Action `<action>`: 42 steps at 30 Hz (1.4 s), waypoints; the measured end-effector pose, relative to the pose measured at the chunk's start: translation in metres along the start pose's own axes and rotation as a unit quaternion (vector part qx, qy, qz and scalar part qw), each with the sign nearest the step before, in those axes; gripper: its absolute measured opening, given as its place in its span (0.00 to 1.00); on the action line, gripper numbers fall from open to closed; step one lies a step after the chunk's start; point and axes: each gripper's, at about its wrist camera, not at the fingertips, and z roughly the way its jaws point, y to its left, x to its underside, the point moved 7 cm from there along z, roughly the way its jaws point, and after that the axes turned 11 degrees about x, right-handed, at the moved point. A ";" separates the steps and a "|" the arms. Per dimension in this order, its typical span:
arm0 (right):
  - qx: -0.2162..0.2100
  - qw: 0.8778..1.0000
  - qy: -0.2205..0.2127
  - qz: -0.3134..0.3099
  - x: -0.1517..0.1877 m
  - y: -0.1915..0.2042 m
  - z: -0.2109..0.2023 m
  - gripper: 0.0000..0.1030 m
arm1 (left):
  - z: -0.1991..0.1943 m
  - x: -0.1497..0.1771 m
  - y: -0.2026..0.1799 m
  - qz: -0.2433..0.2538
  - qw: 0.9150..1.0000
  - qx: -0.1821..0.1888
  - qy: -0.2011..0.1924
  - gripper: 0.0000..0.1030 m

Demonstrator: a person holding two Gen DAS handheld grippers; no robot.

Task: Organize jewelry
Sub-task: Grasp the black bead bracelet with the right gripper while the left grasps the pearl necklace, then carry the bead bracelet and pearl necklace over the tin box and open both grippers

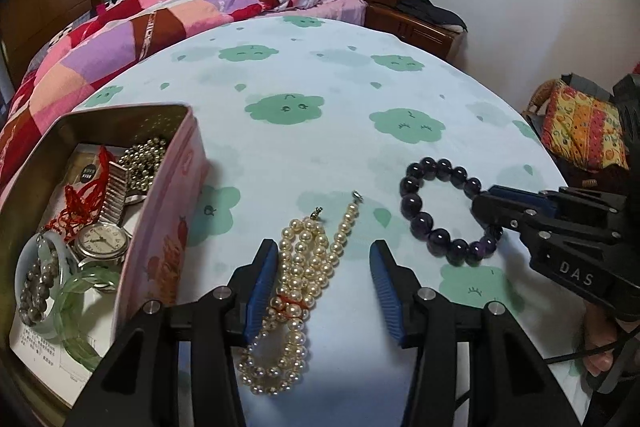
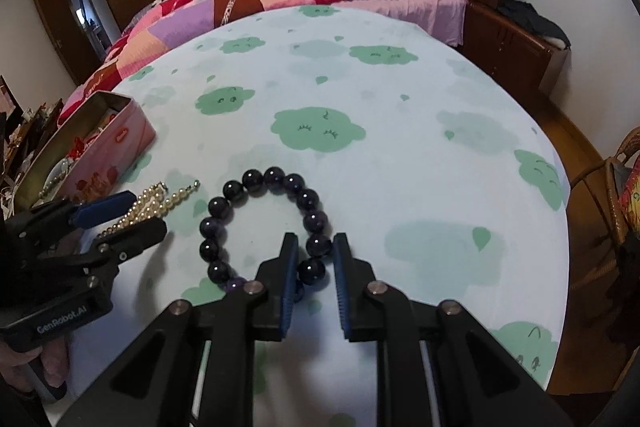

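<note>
Two tools agape | left tool (image 1: 324, 267) straddles knobbly pearl strand (image 1: 296, 291) | right tool (image 2: 314, 259) straddles glossy purple bead bracelet (image 2: 256, 183)

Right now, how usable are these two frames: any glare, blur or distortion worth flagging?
Left wrist view: sharp, strong fisheye bending the table edge, small highlights on the pearl necklace, dark corner vignette. Right wrist view: same bowing, even soft light, dark bead bracelet crisp with faint glints, no motion blur.
</note>
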 end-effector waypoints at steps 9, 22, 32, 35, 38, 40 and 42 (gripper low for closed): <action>-0.041 0.999 -0.013 0.018 0.002 0.006 -0.005 0.15 | -0.011 0.002 -0.007 0.018 1.000 0.004 -0.013 0.05; -0.081 0.995 -0.058 0.022 -0.012 0.016 -0.055 0.15 | -0.071 -0.014 -0.018 0.012 0.996 0.016 -0.092 0.05; -0.091 0.992 -0.092 0.007 -0.028 0.027 -0.086 0.15 | -0.118 -0.033 -0.012 -0.001 0.989 0.017 -0.144 0.05; -0.088 0.992 -0.096 -0.004 -0.032 0.032 -0.088 0.15 | -0.128 -0.034 -0.009 -0.007 0.988 0.014 -0.154 0.05; -0.088 0.991 -0.099 -0.012 -0.035 0.039 -0.092 0.15 | -0.137 -0.036 -0.004 -0.012 0.986 0.013 -0.164 0.05; -0.090 0.991 -0.103 -0.017 -0.037 0.043 -0.095 0.15 | -0.143 -0.037 -0.001 -0.016 0.985 0.011 -0.171 0.05; -0.092 0.990 -0.107 -0.025 -0.041 0.050 -0.098 0.15 | -0.148 -0.037 0.003 -0.019 0.984 0.009 -0.175 0.05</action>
